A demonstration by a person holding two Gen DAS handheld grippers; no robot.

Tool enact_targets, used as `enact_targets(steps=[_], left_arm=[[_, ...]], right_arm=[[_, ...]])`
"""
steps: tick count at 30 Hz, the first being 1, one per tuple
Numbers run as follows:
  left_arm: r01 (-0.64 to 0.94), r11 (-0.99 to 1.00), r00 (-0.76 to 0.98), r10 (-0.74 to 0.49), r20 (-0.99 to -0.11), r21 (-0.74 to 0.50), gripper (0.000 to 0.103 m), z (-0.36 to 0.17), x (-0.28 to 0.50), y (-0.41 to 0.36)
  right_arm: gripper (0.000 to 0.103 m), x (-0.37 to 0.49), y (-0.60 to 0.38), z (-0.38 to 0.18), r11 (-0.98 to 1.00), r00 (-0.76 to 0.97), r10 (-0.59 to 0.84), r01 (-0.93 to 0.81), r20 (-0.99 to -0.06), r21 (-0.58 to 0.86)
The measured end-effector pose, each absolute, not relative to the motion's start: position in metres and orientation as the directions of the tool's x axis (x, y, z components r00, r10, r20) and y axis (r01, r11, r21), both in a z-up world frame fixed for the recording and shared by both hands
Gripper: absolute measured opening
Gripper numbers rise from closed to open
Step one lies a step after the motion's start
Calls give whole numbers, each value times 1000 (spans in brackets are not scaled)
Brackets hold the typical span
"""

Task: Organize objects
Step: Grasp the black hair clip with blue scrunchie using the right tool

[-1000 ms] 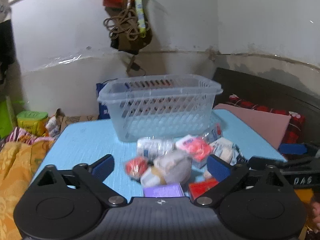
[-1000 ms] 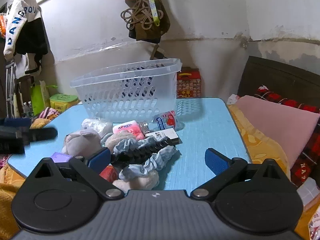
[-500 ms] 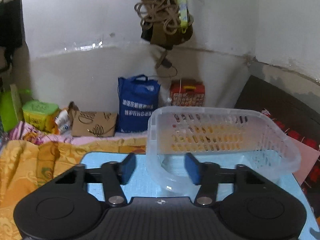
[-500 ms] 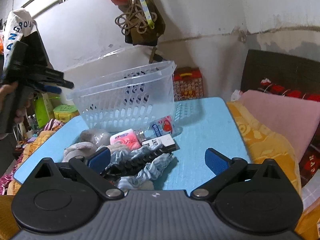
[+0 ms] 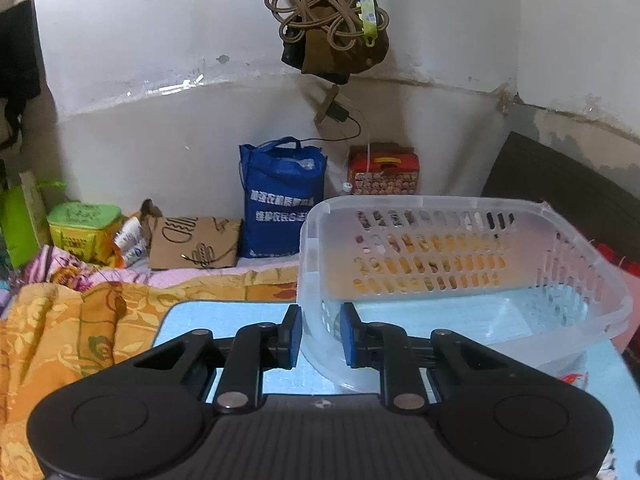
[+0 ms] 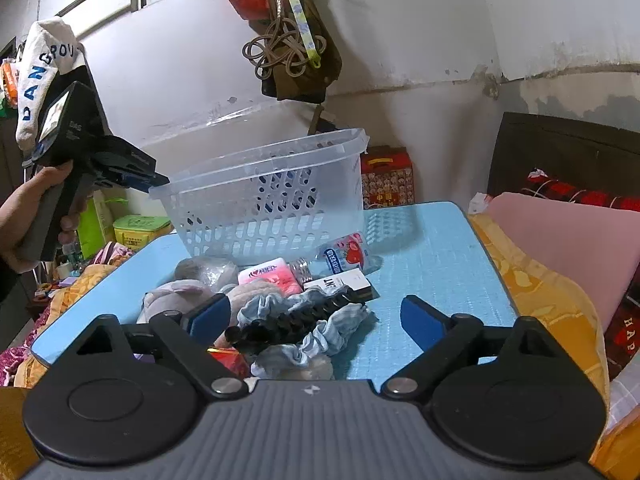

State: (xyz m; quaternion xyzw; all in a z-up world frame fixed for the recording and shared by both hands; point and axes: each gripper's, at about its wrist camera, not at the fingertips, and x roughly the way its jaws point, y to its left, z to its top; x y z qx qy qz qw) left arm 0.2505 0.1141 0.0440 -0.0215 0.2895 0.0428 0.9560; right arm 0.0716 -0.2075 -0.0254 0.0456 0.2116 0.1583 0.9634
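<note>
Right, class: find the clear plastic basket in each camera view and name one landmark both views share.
Left wrist view: the clear plastic basket fills the right centre, with the left hand-held gripper straddling its near-left rim.
Right wrist view: the basket sits upper centre on the blue table, behind the pile of small items.
Shared landmark: the coiled rope hanging on the wall.
</note>
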Motion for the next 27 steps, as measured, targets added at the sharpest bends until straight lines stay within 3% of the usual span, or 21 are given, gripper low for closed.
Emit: enact_targets(steps=[4, 13, 21, 24, 27], left_arm=[[-109, 993, 833, 115, -542, 43, 25, 43, 247, 104], [-114, 994, 844, 98, -527, 3, 26, 42, 244, 110], [-95, 995, 853, 96, -513, 28, 29, 39, 240, 107], [-92, 995, 855, 100, -509, 40, 29, 38, 237, 104], [-89, 995, 857, 96, -506, 37, 29, 38, 237, 104]], right_arm=[[91, 64, -208, -29, 947, 864, 321, -282, -388, 154], [87, 43, -201, -40, 949, 884, 311, -270, -348, 162], [92, 77, -170, -42, 948, 849, 316, -293, -423, 121], [94, 92, -158, -53, 967, 842, 246, -243, -480, 70], [95, 104, -164, -60, 967, 828, 256, -217, -498, 136]])
